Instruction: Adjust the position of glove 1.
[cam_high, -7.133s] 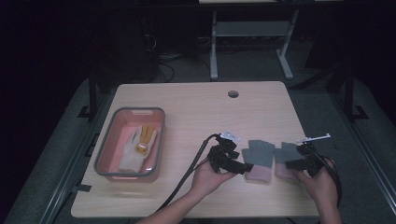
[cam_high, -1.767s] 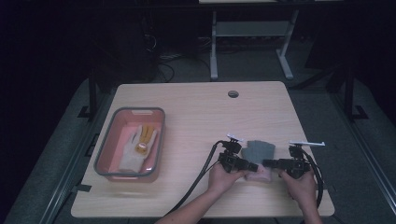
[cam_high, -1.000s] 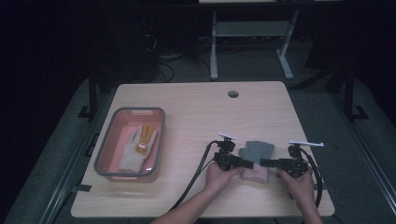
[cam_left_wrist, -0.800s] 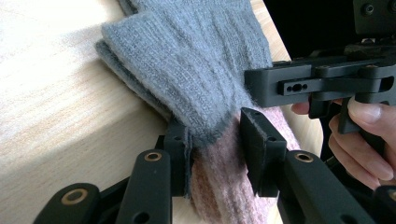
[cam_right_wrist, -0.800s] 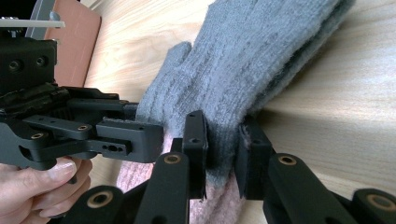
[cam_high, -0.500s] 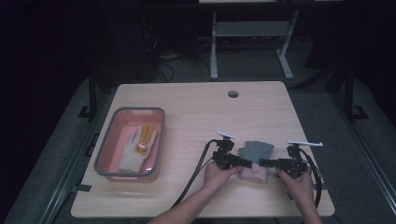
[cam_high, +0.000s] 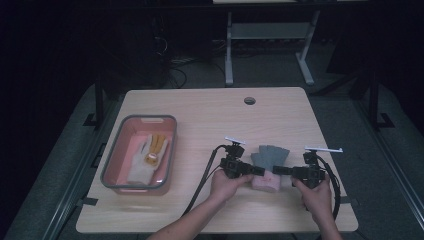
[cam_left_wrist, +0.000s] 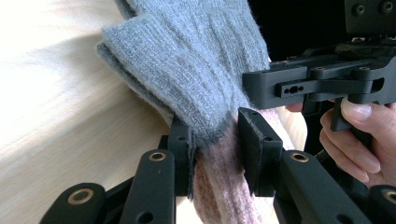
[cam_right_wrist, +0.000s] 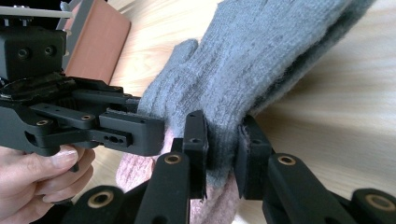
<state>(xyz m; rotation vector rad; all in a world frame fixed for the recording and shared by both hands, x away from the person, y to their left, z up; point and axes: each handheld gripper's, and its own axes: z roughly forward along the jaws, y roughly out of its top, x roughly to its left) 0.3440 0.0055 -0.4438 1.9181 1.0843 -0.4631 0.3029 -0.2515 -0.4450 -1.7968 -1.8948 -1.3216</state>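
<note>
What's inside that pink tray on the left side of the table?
In the tray lies a pale glove with yellow-orange parts. Anything beneath it is covered.

One grey-and-pink glove (cam_high: 267, 165), one glove in one bin (cam_high: 116, 159) — two hand-held grippers.

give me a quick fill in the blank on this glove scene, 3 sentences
1. Both claws pinch the grey and ____ knitted glove.
2. The left claw and the right claw grip it from ____ sides.
3. The tray at the table's left holds a white and ____ glove.

Missing words: pink; opposite; yellow
</note>
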